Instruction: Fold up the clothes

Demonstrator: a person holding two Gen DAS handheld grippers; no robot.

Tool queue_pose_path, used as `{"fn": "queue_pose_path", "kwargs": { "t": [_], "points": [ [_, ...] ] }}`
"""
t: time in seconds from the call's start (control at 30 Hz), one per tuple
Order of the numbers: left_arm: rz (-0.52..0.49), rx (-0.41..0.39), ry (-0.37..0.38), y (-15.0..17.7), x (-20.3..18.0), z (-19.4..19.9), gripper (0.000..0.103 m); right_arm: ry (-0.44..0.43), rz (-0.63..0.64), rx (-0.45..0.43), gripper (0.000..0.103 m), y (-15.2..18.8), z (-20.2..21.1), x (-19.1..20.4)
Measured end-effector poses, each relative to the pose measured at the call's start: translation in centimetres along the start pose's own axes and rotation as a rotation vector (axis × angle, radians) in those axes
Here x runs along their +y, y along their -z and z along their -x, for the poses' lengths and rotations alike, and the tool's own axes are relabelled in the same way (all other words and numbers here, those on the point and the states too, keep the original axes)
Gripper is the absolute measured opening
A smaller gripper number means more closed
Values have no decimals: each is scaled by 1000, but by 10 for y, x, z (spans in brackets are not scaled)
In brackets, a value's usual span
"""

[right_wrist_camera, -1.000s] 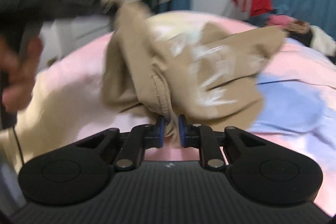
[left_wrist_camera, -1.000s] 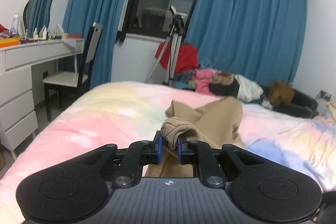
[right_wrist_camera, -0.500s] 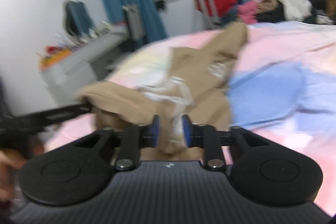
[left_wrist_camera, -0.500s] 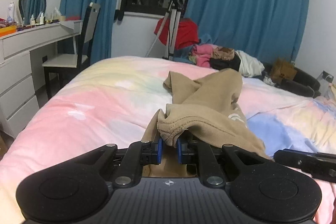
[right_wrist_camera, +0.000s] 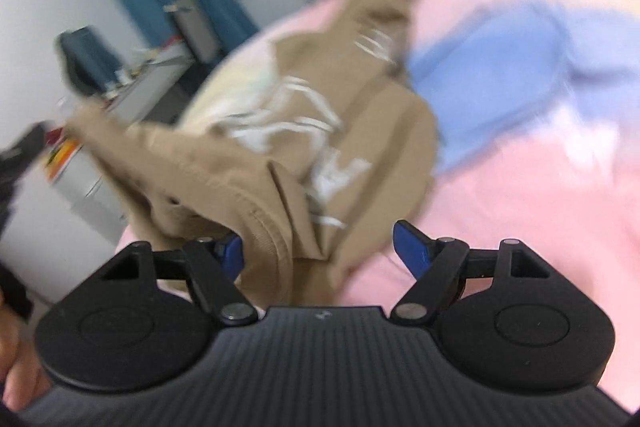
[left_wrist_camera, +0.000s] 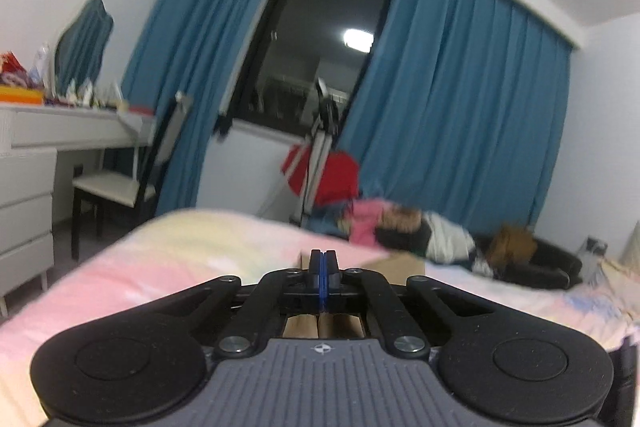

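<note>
A tan garment with white print (right_wrist_camera: 320, 131) lies bunched on the pastel bedspread (right_wrist_camera: 520, 207) in the right wrist view. My right gripper (right_wrist_camera: 320, 251) is open, its jaws wide apart, with a tan fold lying between them. One corner of the garment is stretched off to the left. In the left wrist view my left gripper (left_wrist_camera: 323, 263) has its blue pads pressed together, raised above the bed (left_wrist_camera: 180, 247). Tan cloth (left_wrist_camera: 324, 325) shows under its fingers and a strip (left_wrist_camera: 404, 263) behind them. I cannot see whether cloth is pinched.
A white desk (left_wrist_camera: 60, 131) with drawers and a chair (left_wrist_camera: 120, 183) stand left of the bed. Blue curtains (left_wrist_camera: 460, 115) flank a dark window. A tripod (left_wrist_camera: 320, 147) and a pile of clothes (left_wrist_camera: 400, 231) sit beyond the bed's far edge.
My right gripper has opened wide and let go of the tan fold. My left gripper has tilted up, and the tan bunch no longer shows above its pads.
</note>
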State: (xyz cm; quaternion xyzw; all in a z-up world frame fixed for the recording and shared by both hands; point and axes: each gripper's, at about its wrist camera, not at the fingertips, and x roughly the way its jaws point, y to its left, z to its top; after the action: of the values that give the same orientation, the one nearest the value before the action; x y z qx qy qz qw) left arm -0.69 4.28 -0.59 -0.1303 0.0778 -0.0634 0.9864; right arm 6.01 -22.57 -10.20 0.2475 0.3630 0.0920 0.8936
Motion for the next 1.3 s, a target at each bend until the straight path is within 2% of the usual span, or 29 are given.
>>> {"fn": "queue_pose_path", "kwargs": {
  "t": [0.1, 0.2, 0.27, 0.3, 0.33, 0.37, 0.4, 0.43, 0.47, 0.53, 0.6, 0.73, 0.93, 1.0, 1.1, 1.17, 1.23, 1.3],
  "points": [
    [-13, 30, 8, -1, -2, 1, 0, 39, -70, 54, 76, 2, -5, -13],
    [-42, 80, 19, -1, -4, -1, 0, 31, -107, 35, 77, 0, 2, -17],
    [-114, 122, 53, 3, -9, -1, 1, 32, -94, 5, 77, -2, 7, -16],
    [-162, 137, 77, 4, -14, 0, 1, 30, -76, -15, 77, -3, 8, -13],
    [-222, 141, 105, 6, -21, 3, 6, 26, -59, -37, 77, -4, 10, -11],
    [-287, 136, 130, 9, -29, 8, 15, 22, -43, -57, 77, -5, 12, -8],
    [-354, 131, 156, 11, -36, 13, 19, 15, -33, -71, 77, -7, 12, -9],
    [-413, 135, 191, 14, -44, 18, 31, 5, -25, -84, 77, -9, 13, -7],
    [-481, 146, 243, 20, -53, 24, 37, -4, -21, -93, 77, -10, 14, -6],
    [-614, 154, 312, 34, -68, 33, 38, -20, -17, -102, 77, -13, 16, -6],
    [-751, 168, 336, 55, -83, 39, 38, -33, -23, -101, 77, -15, 17, -7],
    [-1004, 254, 332, 107, -107, 34, 38, -50, -44, -99, 77, -19, 17, -12],
    [-1224, 346, 223, 160, -118, 16, 38, -61, -85, -84, 77, -17, 16, -16],
    [-1267, 354, 171, 171, -113, 12, 38, -62, -89, -79, 77, -16, 15, -17],
    [-1265, 351, 103, 173, -108, 6, 34, -66, -89, -70, 77, -16, 14, -17],
    [-1192, 338, 93, 160, -106, 6, 20, -68, -88, -68, 77, -15, 13, -16],
    [-1120, 325, 84, 146, -104, 5, 13, -68, -86, -72, 77, -15, 14, -17],
    [-1040, 285, 83, 129, -104, 9, 12, -65, -87, -74, 77, -16, 14, -18]
  ]
}}
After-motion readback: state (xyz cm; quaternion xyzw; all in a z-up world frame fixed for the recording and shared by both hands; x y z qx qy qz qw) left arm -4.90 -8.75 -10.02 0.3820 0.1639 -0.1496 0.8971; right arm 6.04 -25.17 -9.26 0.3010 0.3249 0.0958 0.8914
